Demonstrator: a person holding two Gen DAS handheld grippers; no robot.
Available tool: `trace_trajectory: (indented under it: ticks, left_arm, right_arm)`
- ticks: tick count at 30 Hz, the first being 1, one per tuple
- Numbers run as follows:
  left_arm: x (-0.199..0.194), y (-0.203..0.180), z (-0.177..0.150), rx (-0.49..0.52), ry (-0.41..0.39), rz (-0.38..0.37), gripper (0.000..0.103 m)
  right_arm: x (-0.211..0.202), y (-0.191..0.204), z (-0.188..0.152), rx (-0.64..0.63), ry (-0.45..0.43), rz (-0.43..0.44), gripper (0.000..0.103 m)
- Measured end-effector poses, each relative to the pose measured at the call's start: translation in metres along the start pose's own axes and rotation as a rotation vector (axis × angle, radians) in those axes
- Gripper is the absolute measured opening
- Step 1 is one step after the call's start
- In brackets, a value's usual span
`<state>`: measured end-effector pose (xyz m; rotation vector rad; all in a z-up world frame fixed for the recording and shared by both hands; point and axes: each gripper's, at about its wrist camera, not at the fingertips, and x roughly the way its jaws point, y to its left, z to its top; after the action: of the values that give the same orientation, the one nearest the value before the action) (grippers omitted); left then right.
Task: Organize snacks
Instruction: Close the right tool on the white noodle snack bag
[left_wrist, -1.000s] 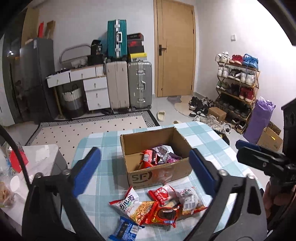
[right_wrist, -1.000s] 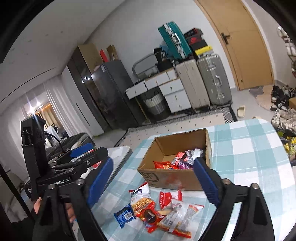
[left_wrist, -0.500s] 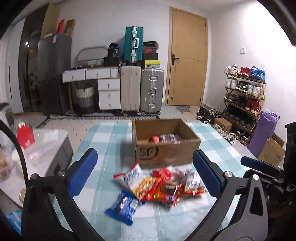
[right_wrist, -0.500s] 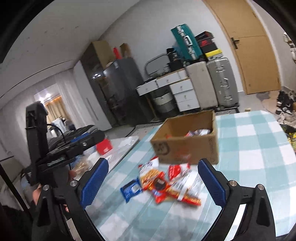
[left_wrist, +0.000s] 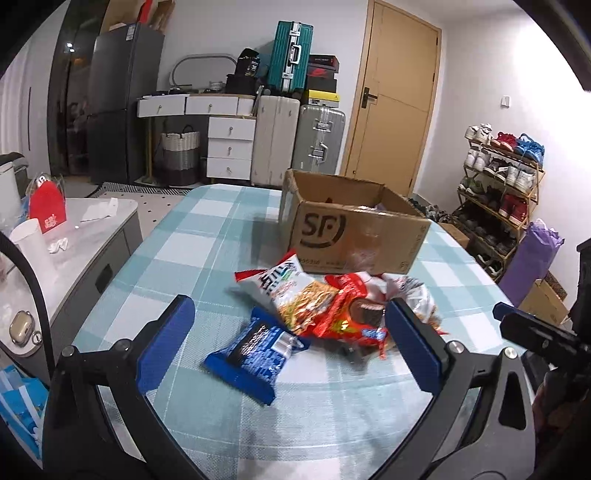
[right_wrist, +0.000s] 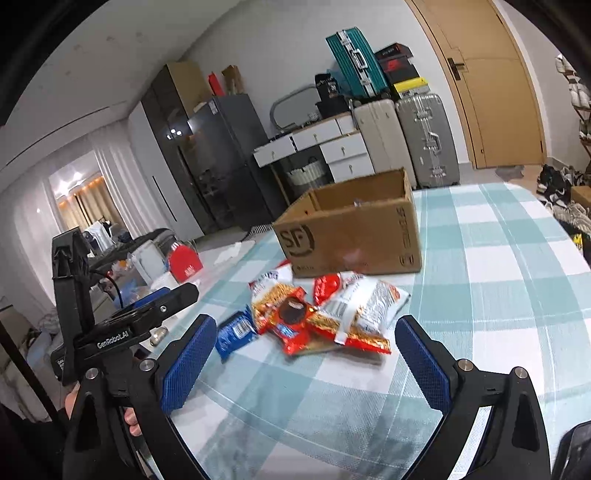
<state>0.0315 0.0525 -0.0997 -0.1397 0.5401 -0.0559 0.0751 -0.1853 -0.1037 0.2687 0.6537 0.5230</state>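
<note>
Here the left gripper (left_wrist: 291, 332) hangs over the near part of the table (left_wrist: 192, 236) with its blue pads spread wide and nothing between them. The blue cookie packet (left_wrist: 255, 350) lies straight ahead of it, just beyond the pads and a little toward the left pad, flat on the checked cloth, its long axis running on a slant from near-left to far-right. That slant matters: the pads would close more or less along the packet's length, so a turn of the wrist looks needed, by my reading, to take it across its short side.

The right gripper (right_wrist: 306, 350) is likewise fully spread and empty, touching nothing; its jaws have just been opening and nothing is between them. Ahead of it lies the heap of snack bags (right_wrist: 325, 314), red and orange wrappers overlapping, with the blue packet at the heap's left edge. So the left hand is the nearer one for the blue packet, the right for the heap.

Beyond the heap, toward the far edge of the table, stands the open cardboard box (left_wrist: 354, 229), with the farthest bags just at its front wall. Little of its contents can be seen from this low angle.
</note>
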Motion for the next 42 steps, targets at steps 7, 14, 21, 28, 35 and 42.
trace_trajectory:
  ticks: [7, 14, 21, 28, 35, 42]
  left_arm:
    - [0.019, 0.007, -0.014, 0.015, -0.018, 0.044, 0.103]
    - [0.018, 0.002, -0.011, 0.050, -0.048, 0.068, 0.103]
    - [0.021, 0.004, -0.009, 0.022, -0.044, 0.064, 0.103]
    - [0.021, 0.005, -0.010, 0.025, -0.035, 0.067, 0.103]
    - [0.022, 0.006, -0.011, 0.025, -0.030, 0.071, 0.103]
    - [0.027, 0.010, -0.013, 0.004, -0.020, 0.076, 0.103]
  right_arm:
    - [0.022, -0.016, -0.001, 0.062, 0.045, -0.027, 0.099]
    - [0.050, -0.027, 0.007, 0.098, 0.107, -0.035, 0.099]
    - [0.075, -0.048, 0.022, 0.193, 0.134, -0.043, 0.099]
    - [0.108, -0.065, 0.027, 0.268, 0.209, -0.032, 0.089]
    - [0.125, -0.066, 0.023, 0.280, 0.238, -0.036, 0.076]
    - [0.123, -0.063, 0.021, 0.242, 0.223, -0.021, 0.055]
